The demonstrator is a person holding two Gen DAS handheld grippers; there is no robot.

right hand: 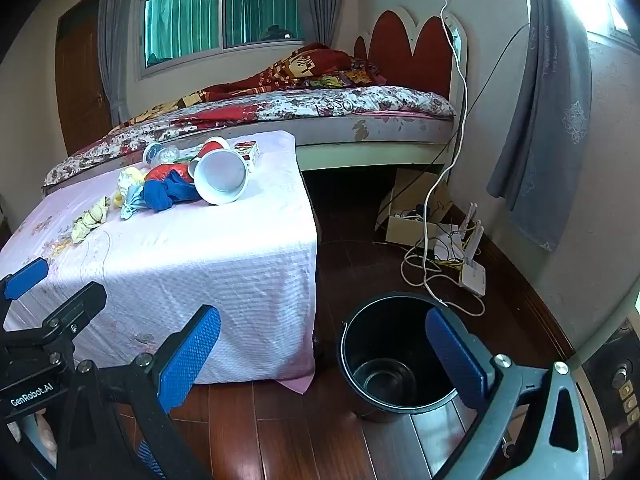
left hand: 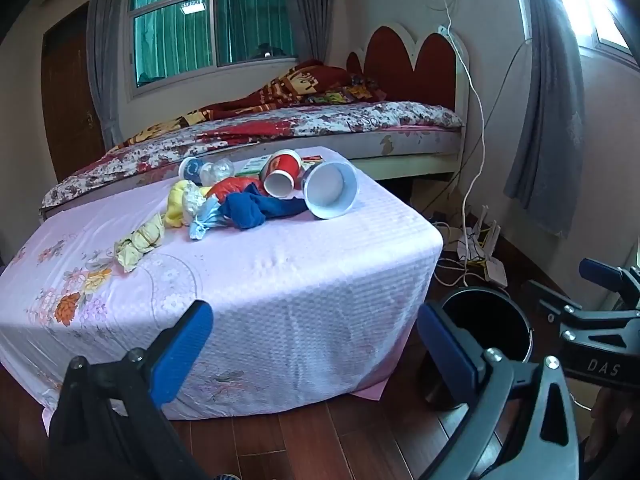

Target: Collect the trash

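Both claws, left claw [left hand: 314, 354] and right claw [right hand: 322, 358], gape empty; I'd grab the white cup [left hand: 331, 189] by its rim, then drop it in the bucket [right hand: 394, 354].

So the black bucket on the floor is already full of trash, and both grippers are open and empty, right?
Not quite. The bucket is empty: the right wrist view shows its bare bottom. The trash lies on the table. The left gripper and right gripper are indeed open and empty.
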